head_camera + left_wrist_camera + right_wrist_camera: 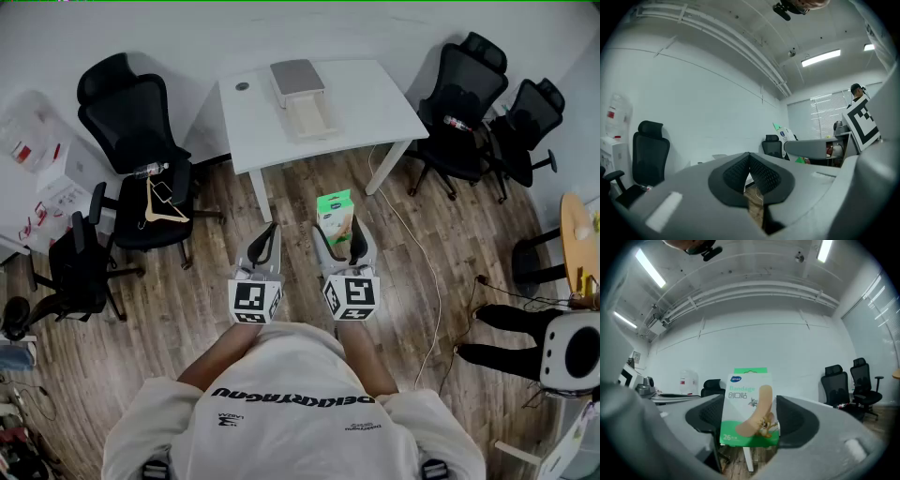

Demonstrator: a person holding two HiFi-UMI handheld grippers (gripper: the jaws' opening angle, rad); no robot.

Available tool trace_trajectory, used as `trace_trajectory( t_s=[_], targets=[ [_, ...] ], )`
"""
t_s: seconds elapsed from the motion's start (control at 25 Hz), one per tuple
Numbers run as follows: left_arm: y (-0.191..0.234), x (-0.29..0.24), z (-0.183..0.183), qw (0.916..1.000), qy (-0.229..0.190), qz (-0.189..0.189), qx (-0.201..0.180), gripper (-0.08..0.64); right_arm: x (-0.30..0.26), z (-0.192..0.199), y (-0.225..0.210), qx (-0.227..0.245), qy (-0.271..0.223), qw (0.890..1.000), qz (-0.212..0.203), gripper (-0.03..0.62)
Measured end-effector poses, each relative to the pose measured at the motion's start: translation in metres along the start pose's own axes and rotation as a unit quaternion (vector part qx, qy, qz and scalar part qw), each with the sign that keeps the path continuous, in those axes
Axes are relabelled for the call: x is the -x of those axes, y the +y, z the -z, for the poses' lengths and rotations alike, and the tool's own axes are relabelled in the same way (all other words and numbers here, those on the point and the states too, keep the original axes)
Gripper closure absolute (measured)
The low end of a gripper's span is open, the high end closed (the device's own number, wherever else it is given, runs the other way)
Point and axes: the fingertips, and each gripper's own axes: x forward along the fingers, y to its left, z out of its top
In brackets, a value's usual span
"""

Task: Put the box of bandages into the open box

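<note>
Right now the right gripper is clamped on the box of bandages, its jaws spread wide with a pad against each side; the box stands upright between them, printed face toward the gripper's camera. Left of it, the left gripper has its jaws closed together on nothing. Both are held level above the wooden floor. Farther off stands the white table, and on it lies the open box, lid thrown back on its far side; its tray seems empty.
</note>
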Motion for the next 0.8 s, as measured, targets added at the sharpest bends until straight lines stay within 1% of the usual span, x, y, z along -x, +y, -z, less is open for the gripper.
trace_trajectory(
  t_s=[0.2,0.36,0.52,0.64,0.8],
  targets=[
    [-0.003,0.014,0.002,0.9999,0.009,-0.008,-0.004,0.56,0.017,0.005,0.002,0.012,0.003,1.0,0.009,0.247],
    [-0.015,0.023,0.007,0.9998,0.01,-0.016,-0.005,0.56,0.031,0.006,-0.003,0.008,0.0,1.0,0.005,0.247],
    [-0.028,0.027,0.009,0.9996,0.008,-0.023,-0.013,0.56,0.039,0.006,-0.009,0.008,-0.007,1.0,0.0,0.247],
    [-0.039,0.032,0.012,0.9994,0.012,-0.025,-0.019,0.56,0.045,0.008,-0.017,-0.001,-0.009,1.0,-0.001,0.247],
    [-0.042,0.032,0.015,0.9992,0.02,-0.027,-0.023,0.56,0.046,0.009,-0.023,-0.005,-0.008,1.0,-0.002,0.247]
  ],
)
